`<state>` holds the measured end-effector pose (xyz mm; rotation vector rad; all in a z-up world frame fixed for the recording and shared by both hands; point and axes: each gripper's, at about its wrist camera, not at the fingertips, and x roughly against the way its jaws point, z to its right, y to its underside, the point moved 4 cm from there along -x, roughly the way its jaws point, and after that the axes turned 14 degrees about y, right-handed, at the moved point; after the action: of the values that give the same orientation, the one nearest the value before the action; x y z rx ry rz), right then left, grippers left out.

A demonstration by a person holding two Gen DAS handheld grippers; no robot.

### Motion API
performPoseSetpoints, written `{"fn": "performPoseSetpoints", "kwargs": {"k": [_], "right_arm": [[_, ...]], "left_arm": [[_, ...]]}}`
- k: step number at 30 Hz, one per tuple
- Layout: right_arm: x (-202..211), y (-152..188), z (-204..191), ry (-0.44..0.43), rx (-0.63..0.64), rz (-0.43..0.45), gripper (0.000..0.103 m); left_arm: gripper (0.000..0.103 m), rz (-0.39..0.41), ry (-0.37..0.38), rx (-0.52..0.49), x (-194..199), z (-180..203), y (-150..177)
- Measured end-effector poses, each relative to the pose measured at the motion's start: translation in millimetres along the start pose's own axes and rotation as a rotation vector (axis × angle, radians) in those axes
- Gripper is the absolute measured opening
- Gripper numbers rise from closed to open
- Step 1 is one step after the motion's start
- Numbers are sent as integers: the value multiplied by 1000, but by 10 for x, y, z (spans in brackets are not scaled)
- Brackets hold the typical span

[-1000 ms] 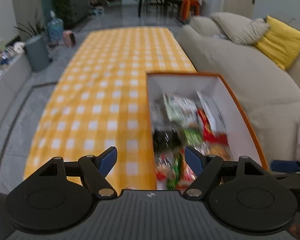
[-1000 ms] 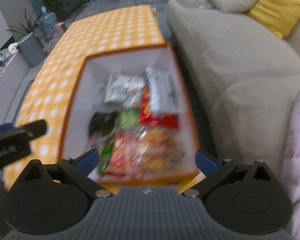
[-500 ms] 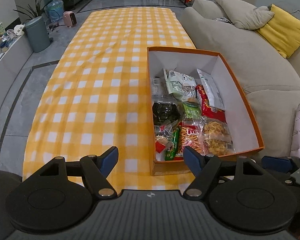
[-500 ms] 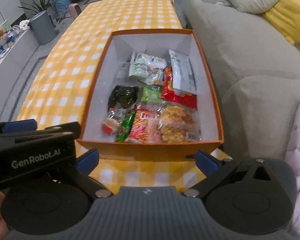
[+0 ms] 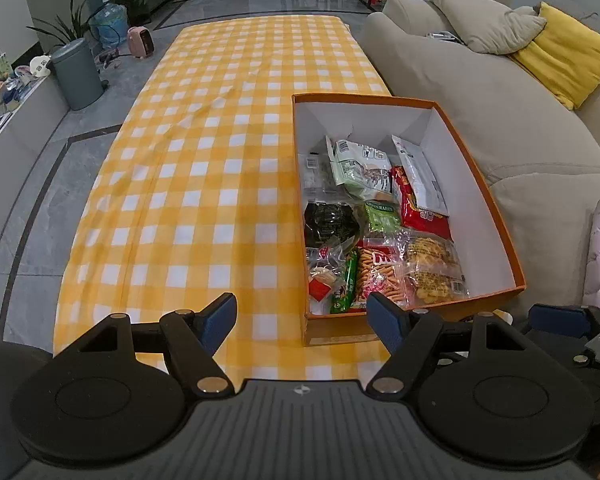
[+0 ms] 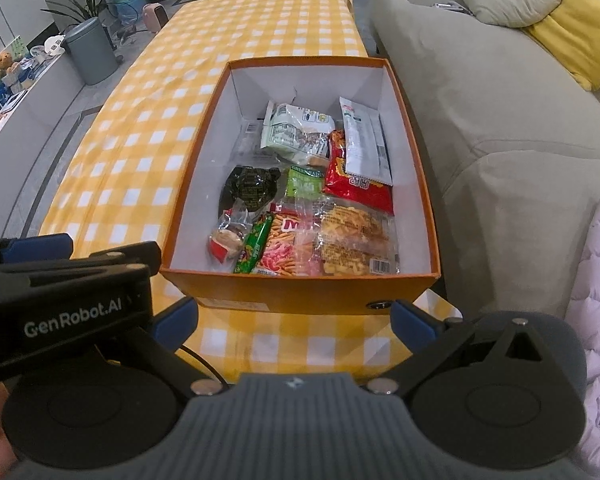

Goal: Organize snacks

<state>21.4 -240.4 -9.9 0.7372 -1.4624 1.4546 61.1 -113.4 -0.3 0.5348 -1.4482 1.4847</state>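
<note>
Ok, both grippers empty, jaws spread wide. Left gripper (image 5: 302, 316) hovers over tablecloth (image 5: 204, 184) at near end of table, just left of box (image 5: 496, 216). Right gripper (image 6: 294, 316) sits in front of box's near wall, fingers apart from it. Box is orange outside, white inside, on right side of table beside sofa (image 5: 500, 120). Snacks all inside box: black pack (image 6: 252, 186) left-centre, green pack (image 6: 306, 182) beside it, red bag (image 6: 358, 184) w/ white pack (image 6: 366, 140) lying on it, pale-green bag (image 6: 296, 132) toward far end, clear cracker bag (image 6: 356, 240) and stick-snack pack (image 6: 288, 248) at near wall. Bin (image 5: 78, 74) on floor far left.
</note>
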Motion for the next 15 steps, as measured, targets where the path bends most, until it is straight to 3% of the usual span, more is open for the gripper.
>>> {"fn": "performPoseSetpoints", "kwargs": {"k": [15], "right_arm": [[38, -4, -4, 35, 24, 35, 99]], "left_arm": [[87, -1, 9, 21, -17, -12, 29]]}}
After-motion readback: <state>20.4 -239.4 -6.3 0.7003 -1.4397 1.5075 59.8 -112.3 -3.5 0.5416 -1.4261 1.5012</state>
